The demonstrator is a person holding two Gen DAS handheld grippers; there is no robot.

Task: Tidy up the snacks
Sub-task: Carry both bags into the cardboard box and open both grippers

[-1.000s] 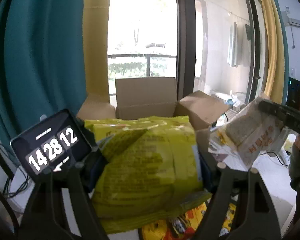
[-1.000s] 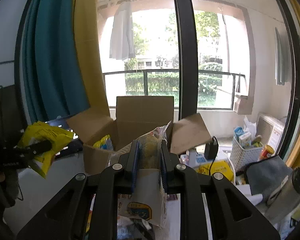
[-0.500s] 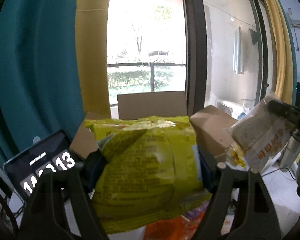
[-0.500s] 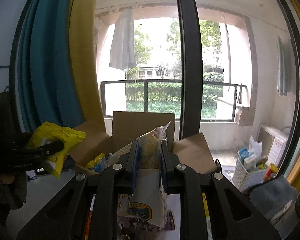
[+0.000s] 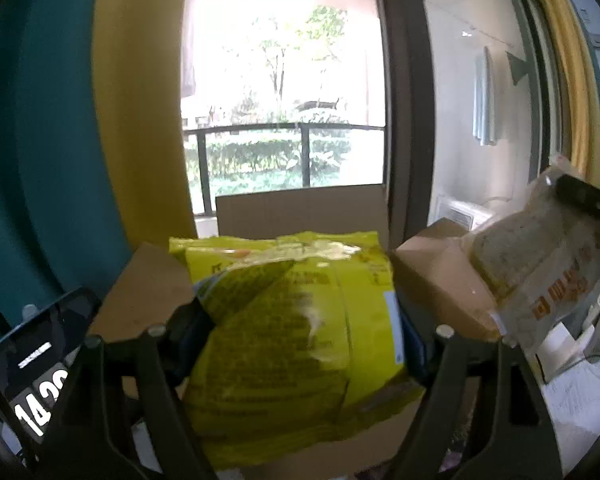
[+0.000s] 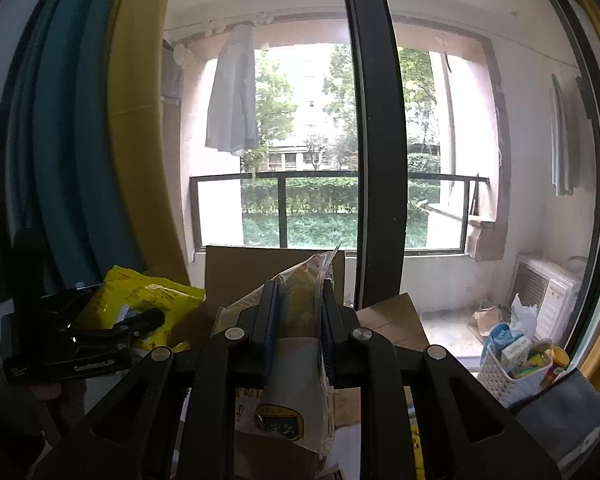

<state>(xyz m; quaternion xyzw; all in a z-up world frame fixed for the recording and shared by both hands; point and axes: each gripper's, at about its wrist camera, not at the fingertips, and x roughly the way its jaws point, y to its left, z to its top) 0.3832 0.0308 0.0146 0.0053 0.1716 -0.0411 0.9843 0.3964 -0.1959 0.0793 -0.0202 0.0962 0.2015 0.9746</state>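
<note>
A wide yellow snack bag [image 5: 284, 380] fills the lower middle of the left wrist view, with my left gripper [image 5: 300, 332] shut on its sides. It hangs in front of an open cardboard box [image 5: 300, 208] whose flaps spread left and right. My right gripper [image 6: 299, 300] is shut on a clear packet of bread [image 6: 292, 392], also pointing at the box [image 6: 240, 268]. At the right edge of the left wrist view the packet [image 5: 540, 264] shows over the box's right flap. In the right wrist view the left gripper [image 6: 112, 328] and the yellow bag [image 6: 148, 296] are at the lower left.
A phone showing a clock [image 5: 32, 380] leans at the lower left. Teal and yellow curtains [image 5: 60, 160] hang left of the box, with a dark window post [image 6: 376, 140] behind it. A white basket of items [image 6: 512, 360] stands at the lower right.
Both grippers have moved forward towards the box, which now looms larger. The phone has slid to the lower left edge of the left wrist view. Both grips are unchanged.
</note>
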